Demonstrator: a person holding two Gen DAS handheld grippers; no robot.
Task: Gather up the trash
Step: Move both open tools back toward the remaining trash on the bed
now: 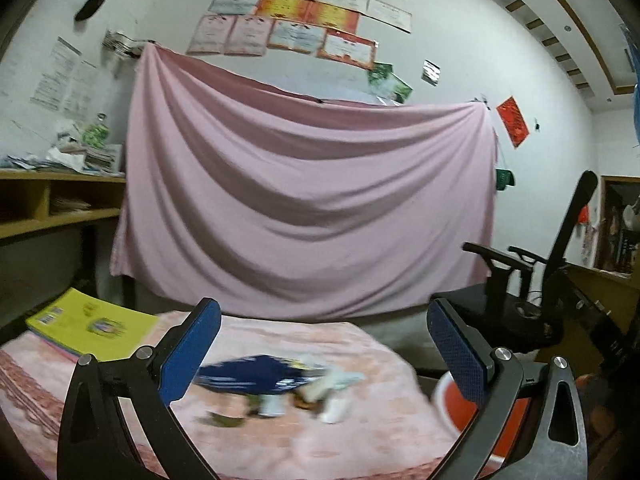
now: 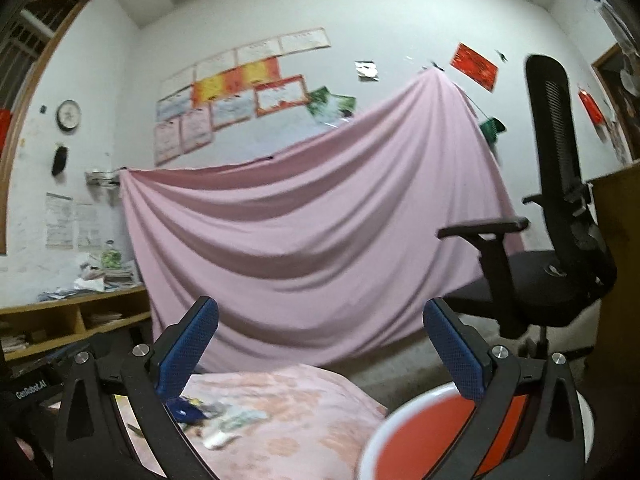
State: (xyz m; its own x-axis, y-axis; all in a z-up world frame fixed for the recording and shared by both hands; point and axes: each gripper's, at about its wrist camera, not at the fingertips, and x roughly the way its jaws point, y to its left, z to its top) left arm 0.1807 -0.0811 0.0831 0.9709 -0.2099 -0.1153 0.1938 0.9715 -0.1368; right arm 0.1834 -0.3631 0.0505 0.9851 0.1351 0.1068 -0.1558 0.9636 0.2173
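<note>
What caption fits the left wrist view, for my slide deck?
Open left gripper above blurred trash pile on a pink blanket, red basin at right.

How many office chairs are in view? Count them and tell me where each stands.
1. The black office chair stands right of the pink sheet, beyond the red bin. Others may sit out of view.

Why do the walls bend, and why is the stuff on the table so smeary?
Both wrist views use fisheye lenses, so the walls bow. In the left wrist view the trash pile is motion-blurred; in the right wrist view the red bin is blurred as well.
</note>
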